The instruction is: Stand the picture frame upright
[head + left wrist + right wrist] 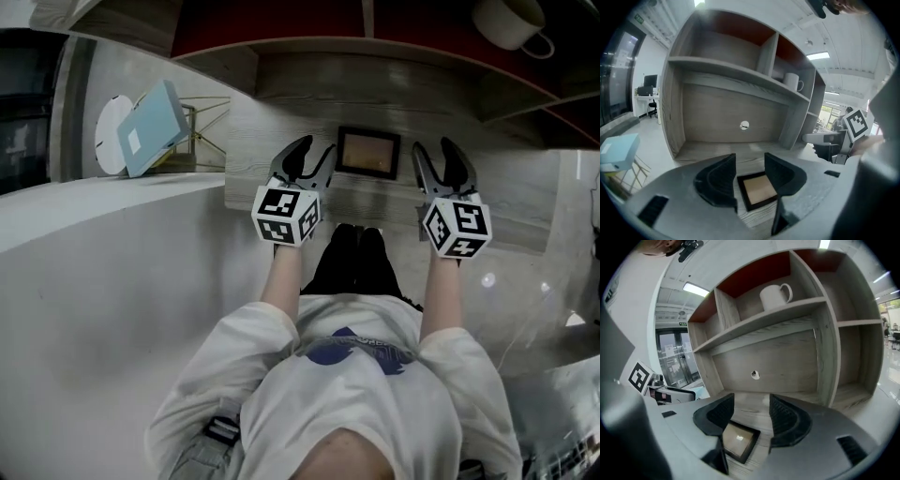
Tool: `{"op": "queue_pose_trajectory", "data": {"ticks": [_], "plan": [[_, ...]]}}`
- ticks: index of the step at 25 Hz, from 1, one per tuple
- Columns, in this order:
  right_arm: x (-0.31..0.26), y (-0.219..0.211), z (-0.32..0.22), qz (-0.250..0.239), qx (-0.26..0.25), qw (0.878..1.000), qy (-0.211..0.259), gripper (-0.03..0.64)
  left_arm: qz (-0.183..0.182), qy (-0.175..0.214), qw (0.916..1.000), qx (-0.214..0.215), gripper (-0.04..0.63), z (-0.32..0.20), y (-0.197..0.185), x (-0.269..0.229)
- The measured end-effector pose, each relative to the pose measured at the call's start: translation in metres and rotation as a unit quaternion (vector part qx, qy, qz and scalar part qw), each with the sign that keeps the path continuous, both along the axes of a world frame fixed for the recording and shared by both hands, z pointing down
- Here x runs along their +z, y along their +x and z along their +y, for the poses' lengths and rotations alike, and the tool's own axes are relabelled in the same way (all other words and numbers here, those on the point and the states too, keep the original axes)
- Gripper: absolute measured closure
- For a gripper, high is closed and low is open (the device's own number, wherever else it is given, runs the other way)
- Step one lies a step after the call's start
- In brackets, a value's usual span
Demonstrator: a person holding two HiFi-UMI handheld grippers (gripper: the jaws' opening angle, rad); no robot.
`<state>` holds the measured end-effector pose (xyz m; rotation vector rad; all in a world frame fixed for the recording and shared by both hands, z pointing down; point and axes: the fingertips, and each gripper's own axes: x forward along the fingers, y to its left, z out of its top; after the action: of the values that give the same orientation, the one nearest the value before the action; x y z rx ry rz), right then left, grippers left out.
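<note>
A small black picture frame [367, 153] with a tan picture lies flat on the wooden desk [253, 141], face up. My left gripper [307, 155] hovers just left of it with its jaws apart and empty. My right gripper [441, 157] hovers just right of it, also open and empty. In the left gripper view the frame [759, 190] shows below and between the jaws of the left gripper [750, 176]. In the right gripper view the frame [738, 441] lies low and to the left under the right gripper [752, 416].
The desk carries a shelf unit [787, 315] with a white mug [774, 296] on its upper shelf. A cable hole [744, 125] is in the back panel. A light blue box [155, 127] and a white disc [111, 136] sit off to the left.
</note>
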<state>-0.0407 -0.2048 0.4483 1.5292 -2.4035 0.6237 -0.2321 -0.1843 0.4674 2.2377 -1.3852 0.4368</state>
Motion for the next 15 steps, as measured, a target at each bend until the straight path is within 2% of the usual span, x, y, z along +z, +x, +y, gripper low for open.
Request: {"op": "queue_pose_trajectory", "data": {"ticks": [7, 15], "plan": [[0.083, -0.025, 0.002, 0.018, -0.004, 0.997, -0.081, 0.397, 0.001, -0.073, 0.9972, 0.016, 0.422, -0.001, 0.003, 0.081], [0.148, -0.033, 0.009, 0.034, -0.002, 0.988, -0.148, 0.403, 0.0, -0.115, 0.9932, 0.017, 0.422, 0.0, 0.005, 0.133]]}}
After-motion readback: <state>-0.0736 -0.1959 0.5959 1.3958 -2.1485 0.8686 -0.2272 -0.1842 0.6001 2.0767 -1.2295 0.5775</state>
